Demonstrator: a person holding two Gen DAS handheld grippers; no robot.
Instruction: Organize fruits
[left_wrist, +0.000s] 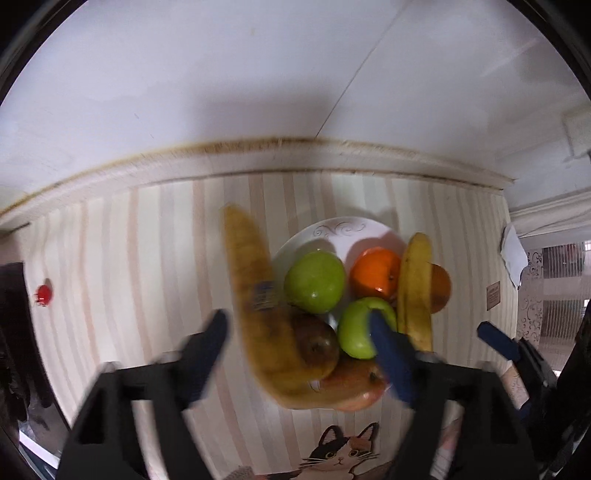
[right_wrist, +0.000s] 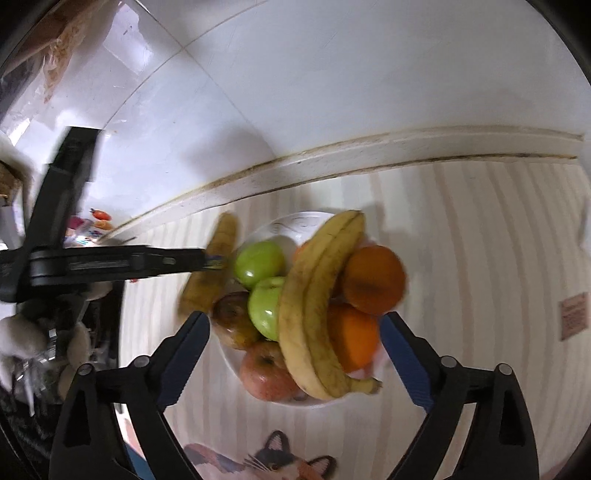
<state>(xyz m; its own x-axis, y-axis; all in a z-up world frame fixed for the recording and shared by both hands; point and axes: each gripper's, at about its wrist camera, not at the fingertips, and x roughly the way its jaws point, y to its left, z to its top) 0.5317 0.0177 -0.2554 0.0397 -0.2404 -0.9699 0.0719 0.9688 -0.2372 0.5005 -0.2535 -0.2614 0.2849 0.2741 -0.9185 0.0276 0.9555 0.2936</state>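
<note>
Two hand-held grippers hang with jaws apart over a heaped fruit plate (right_wrist: 291, 220) on the striped tabletop (right_wrist: 480, 258).

The left hand-held gripper (left_wrist: 297, 330) and right hand-held gripper (right_wrist: 295, 325) grip nothing. On the plate: two bananas (right_wrist: 314, 314), two green apples (left_wrist: 314, 280), two oranges (right_wrist: 373, 278), one red apple (right_wrist: 266, 371), one brown pear (left_wrist: 316, 345). The banana at the plate's left edge (left_wrist: 255, 295) overhangs the rim; a nudge could likely tip it off.
</note>
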